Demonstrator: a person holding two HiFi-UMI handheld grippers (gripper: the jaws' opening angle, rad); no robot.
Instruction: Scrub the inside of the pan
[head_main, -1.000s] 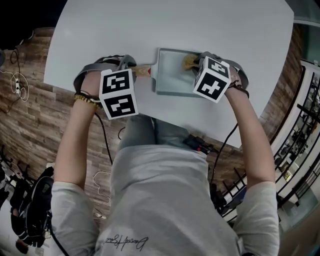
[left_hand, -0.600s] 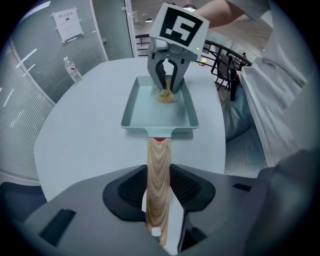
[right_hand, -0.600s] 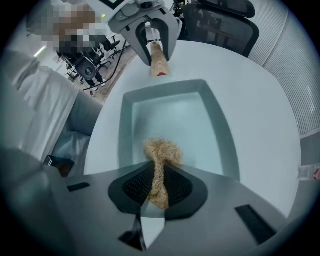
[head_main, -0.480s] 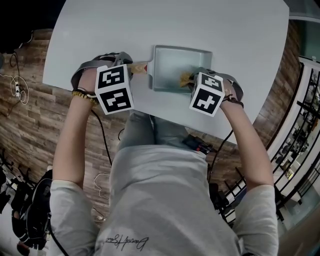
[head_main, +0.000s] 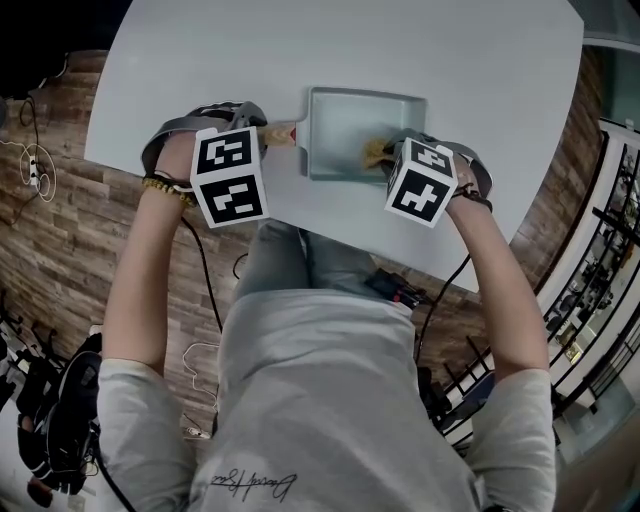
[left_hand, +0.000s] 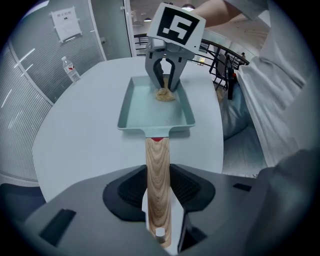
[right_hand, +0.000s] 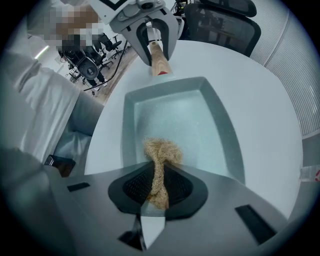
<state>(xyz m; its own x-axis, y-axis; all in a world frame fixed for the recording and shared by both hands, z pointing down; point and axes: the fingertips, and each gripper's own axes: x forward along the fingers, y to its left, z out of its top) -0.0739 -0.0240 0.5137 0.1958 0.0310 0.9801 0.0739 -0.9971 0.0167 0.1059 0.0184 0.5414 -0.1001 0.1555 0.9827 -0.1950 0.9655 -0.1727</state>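
The pan (head_main: 360, 130) looks rigid and probably fairly light, a thin-walled metal tray that will not flex under pressure. Its smooth base on the smooth white table (head_main: 450, 60) is likely to skate sideways once the scrubbing strokes push on it. The sensible place to hold it is the wooden handle (left_hand: 157, 185), whose bare grain should grip better than the coated rim and whose length gives leverage against twisting. The left gripper (left_hand: 159, 200) has it there: its jaws stand fairly wide but are closed onto the handle partway along, pads against both sides. The right gripper (right_hand: 159, 187) has its jaws pinched narrowly on a tan fibrous scrubber (right_hand: 162, 150), a soft, springy wad squeezed to a waist between the pads. Its loose end fans out and rests on the pan floor near the wall closest to that gripper. The wad should give and spread rather than scratch. The pan lies flat on the table near the person's edge, its handle pointing to the person's left. It is rectangular and shallow, pale blue-green with faint speckling, with low sloped walls, rounded corners and a flat floor. A small red collar (left_hand: 157, 139) sits where the light, streaked wood meets the body. No residue can be made out on the inside.
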